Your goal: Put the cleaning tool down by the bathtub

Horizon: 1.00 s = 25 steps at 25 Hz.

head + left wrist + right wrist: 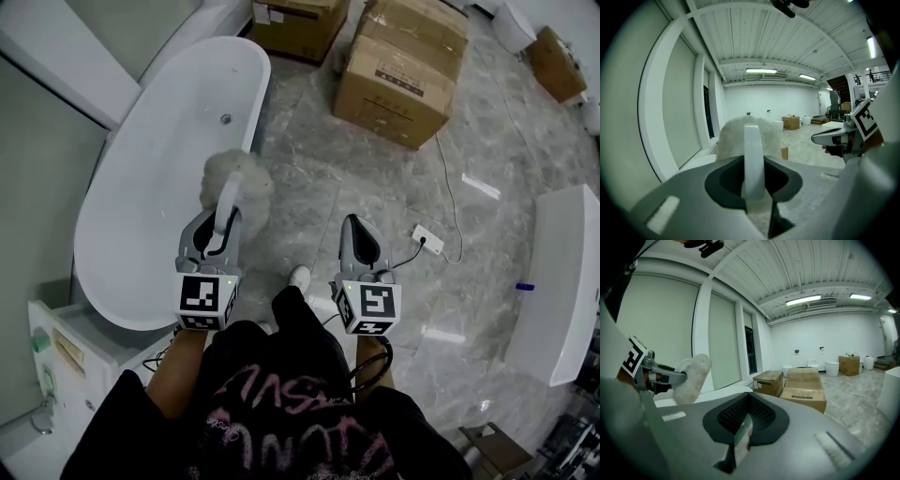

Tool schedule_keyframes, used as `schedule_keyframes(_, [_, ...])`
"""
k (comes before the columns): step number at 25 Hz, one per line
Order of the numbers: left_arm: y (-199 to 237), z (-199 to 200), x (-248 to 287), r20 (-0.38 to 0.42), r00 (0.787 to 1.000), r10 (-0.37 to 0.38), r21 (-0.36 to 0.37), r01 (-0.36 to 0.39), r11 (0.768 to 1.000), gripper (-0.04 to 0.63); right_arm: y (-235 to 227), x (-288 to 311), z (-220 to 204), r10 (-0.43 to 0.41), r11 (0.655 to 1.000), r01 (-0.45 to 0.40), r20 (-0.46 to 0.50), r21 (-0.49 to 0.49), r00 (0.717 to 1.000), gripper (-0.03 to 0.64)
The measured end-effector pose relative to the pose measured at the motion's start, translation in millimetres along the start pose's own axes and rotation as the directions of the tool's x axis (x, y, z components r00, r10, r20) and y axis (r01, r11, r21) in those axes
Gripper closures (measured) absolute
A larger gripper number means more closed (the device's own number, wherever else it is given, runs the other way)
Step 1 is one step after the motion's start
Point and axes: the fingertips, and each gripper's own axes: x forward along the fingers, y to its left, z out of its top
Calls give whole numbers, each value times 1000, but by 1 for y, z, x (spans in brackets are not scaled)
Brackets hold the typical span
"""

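White fluff made up the head of the cleaning tool (pixel 235 182), with a pale curved handle running back from it into the left gripper (pixel 219 225). In the left gripper view the jaws were closed on that handle, which stood upright between them with the fluffy head beyond the tips. The tool was held in the air. From the head view its head appeared over the right-hand rim of the bathtub (pixel 150 169), partly over the white basin and partly over the grey marble floor (pixel 375 178).

The right gripper (pixel 355 225) hung just beside the left, apart from the tool. Its jaws were together with nothing between them.

The tub ran long and narrow up the left side, its drain (pixel 226 119) well beyond the tool. A white cabinet (pixel 56 352) sat at its near end. Bare floor lay between the tub's rim and the person's shoe (pixel 299 277). A power strip (pixel 428 239) with its cable lay further right, cardboard boxes (pixel 403 66) stood ahead, and a white fixture (pixel 562 281) lined the far right.
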Motion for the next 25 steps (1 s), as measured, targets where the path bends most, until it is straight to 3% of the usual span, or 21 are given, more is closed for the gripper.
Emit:
schedule_keyframes(13, [-7, 39, 25, 7, 1000, -8, 66, 7, 998, 512, -28, 19, 15, -7, 999, 5, 33, 44, 999, 604])
schedule_keyframes(25, [2, 11, 62, -20, 998, -61, 6, 61, 998, 512, -28, 31, -5, -74, 997, 74, -25, -10, 997, 604])
